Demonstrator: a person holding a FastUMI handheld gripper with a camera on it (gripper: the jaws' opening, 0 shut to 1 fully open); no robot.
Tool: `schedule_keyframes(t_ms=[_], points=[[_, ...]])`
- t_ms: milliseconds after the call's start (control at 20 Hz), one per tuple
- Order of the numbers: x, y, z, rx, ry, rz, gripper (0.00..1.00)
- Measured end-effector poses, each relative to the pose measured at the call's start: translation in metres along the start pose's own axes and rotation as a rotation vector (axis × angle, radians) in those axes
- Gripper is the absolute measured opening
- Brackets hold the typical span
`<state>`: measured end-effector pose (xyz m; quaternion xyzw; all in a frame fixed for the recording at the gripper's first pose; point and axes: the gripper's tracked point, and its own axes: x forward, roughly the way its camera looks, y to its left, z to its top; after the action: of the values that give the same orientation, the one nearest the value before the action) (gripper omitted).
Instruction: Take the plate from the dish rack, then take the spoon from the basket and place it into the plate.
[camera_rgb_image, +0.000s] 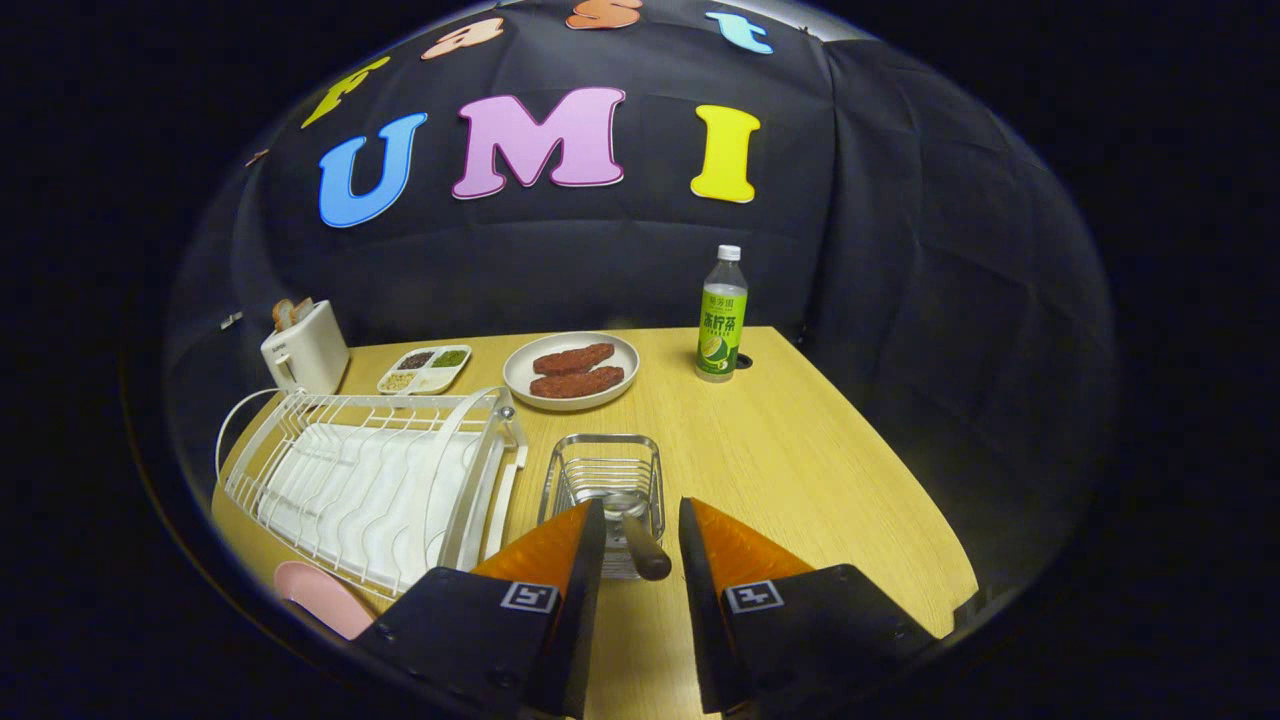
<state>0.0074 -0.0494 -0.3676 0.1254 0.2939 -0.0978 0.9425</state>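
Spoon step: gripper (641, 530) released, fingers straddling the spoon (640, 545) handle in the basket (604, 470); close, lift, carry to plate (320, 598)

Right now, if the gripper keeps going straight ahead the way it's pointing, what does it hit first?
Most likely the spoon: its dark handle sticks out of the wire basket into the gap between the open gripper's fingers. The basket's near rim sits just behind it, though depth is hard to judge.
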Motion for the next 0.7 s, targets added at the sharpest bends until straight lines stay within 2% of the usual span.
schedule_keyframes(t_ms=[150, 200, 350, 400, 700], points=[[0.014, 0.002, -0.004, 0.032, -0.052, -0.007, 0.46], [0.020, 0.000, -0.002, 0.043, -0.072, -0.021, 0.33], [0.015, 0.008, 0.002, 0.085, -0.093, 0.006, 0.25], [0.015, 0.010, 0.001, 0.070, -0.093, -0.001, 0.19], [0.004, 0.015, 0.027, 0.025, -0.077, -0.002, 0.15]])
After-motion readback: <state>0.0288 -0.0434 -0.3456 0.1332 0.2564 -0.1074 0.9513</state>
